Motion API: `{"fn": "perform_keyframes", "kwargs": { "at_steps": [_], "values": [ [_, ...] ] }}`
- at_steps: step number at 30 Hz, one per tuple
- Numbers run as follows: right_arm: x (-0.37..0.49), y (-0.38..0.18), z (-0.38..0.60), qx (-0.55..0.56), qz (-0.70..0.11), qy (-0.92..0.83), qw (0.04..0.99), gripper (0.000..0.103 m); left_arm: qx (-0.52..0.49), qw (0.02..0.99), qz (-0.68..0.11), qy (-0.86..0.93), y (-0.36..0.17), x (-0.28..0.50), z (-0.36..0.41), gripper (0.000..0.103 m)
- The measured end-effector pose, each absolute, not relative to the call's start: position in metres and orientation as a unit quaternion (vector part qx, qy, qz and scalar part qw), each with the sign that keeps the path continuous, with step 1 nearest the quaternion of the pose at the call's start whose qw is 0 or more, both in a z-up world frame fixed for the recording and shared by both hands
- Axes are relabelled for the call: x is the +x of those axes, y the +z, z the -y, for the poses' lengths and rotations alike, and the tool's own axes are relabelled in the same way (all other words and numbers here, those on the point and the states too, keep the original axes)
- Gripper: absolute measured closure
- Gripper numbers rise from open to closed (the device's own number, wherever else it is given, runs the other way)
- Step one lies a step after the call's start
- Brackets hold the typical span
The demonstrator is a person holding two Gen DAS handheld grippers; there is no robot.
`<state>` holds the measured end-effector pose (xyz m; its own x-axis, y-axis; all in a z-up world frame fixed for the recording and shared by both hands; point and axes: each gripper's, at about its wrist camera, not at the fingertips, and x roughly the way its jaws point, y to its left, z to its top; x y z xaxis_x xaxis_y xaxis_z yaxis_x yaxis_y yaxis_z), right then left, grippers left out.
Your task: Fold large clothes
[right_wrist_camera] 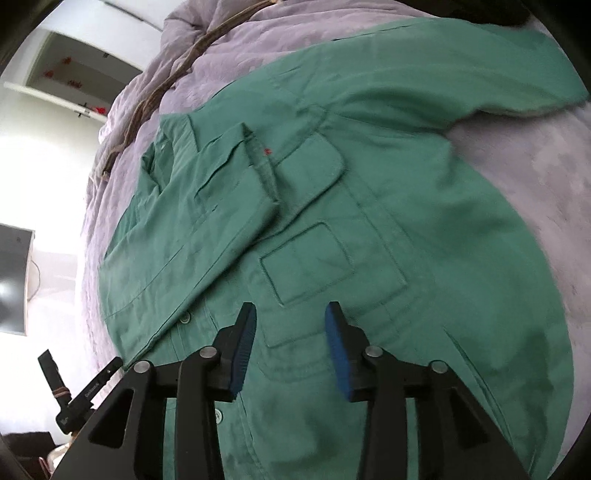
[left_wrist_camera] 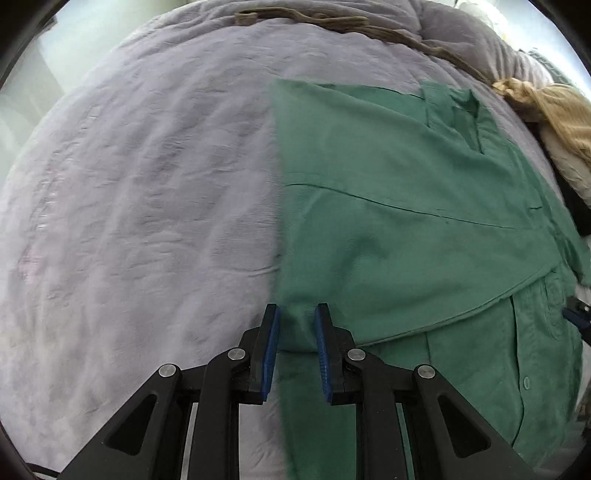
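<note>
Left wrist view: a lavender quilt (left_wrist_camera: 147,206) covers the whole surface, rumpled and soft. A brown cord-like strip (left_wrist_camera: 332,22) lies along its far side, beyond the green shirt (left_wrist_camera: 406,206). A tan knitted cloth (left_wrist_camera: 554,114) is bunched at the quilt's far right edge, just past the shirt's collar. The shirt lies flat on the right half of the quilt. Its collar is at the far end and its hem near the camera, so its long axis runs away from the viewer. The left side is folded inward, giving a straight left edge, and a sleeve lies across the body. The left gripper (left_wrist_camera: 297,317) hangs over the shirt's near left edge. Its blue pads (left_wrist_camera: 271,350) stand narrowly apart, with green cloth seen in the gap. Whether the pads press that cloth cannot be told.

Right wrist view: the same quilt (right_wrist_camera: 517,170) lies under the shirt (right_wrist_camera: 369,206), and the brown strip (right_wrist_camera: 162,88) runs beyond the collar. Left of the shirt are a white wall, a recessed shelf (right_wrist_camera: 81,62) and a dark screen (right_wrist_camera: 13,280). The collar points up and left, the button placket runs down toward the camera, and one sleeve stretches to the upper right. The right gripper (right_wrist_camera: 290,321) is over the lower front by the pockets. Its fingers (right_wrist_camera: 243,347) are moderately apart and grip nothing.
</note>
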<state>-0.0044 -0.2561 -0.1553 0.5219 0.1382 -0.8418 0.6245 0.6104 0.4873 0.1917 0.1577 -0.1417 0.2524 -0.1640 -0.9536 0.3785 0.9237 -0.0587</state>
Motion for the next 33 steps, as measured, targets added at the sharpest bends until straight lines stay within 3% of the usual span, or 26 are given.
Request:
{"fn": "perform_keyframes", "kwargs": {
  "at_steps": [3,6,9,10,11,12,18,25,26,27,33],
  "values": [
    [-0.016,-0.153,0.26,0.421,-0.46,-0.16,0.765,0.058,0.107,0.788,-0.581,-0.171,-0.129,0.182,-0.153,0.082],
    [-0.026,-0.151,0.265,0.429,-0.456,-0.163,0.763,0.045,0.103,0.786,-0.583,-0.179,-0.121,0.173,-0.139,0.082],
    [-0.035,-0.149,0.272,0.437,-0.449,-0.165,0.762,0.044,0.106,0.778,-0.59,-0.184,-0.122,0.161,-0.119,0.08],
    [-0.039,-0.15,0.276,0.44,-0.447,-0.165,0.761,0.044,0.107,0.775,-0.593,-0.188,-0.122,0.158,-0.112,0.07],
    [-0.041,-0.15,0.279,0.443,-0.445,-0.165,0.76,0.043,0.104,0.772,-0.596,-0.193,-0.123,0.154,-0.103,0.032],
    [-0.043,-0.15,0.281,0.446,-0.444,-0.165,0.76,0.041,0.1,0.775,-0.593,-0.195,-0.123,0.149,-0.094,0.006],
    [-0.064,-0.147,0.311,0.472,-0.414,-0.171,0.759,0.02,0.114,0.77,-0.589,-0.218,-0.125,0.129,-0.04,0.004],
    [-0.09,-0.143,0.364,0.502,-0.367,-0.19,0.759,0.017,0.149,0.759,-0.583,-0.249,-0.126,0.104,0.013,0.004],
    [-0.092,-0.143,0.37,0.505,-0.364,-0.191,0.759,0.014,0.152,0.756,-0.584,-0.253,-0.127,0.1,0.022,0.004],
    [-0.096,-0.143,0.378,0.507,-0.358,-0.196,0.759,0.0,0.154,0.753,-0.586,-0.257,-0.128,0.099,0.03,0.004],
    [-0.114,-0.14,0.412,0.485,-0.344,-0.229,0.771,0.0,0.139,0.733,-0.611,-0.265,-0.136,0.095,0.064,0.004]
  ]
}}
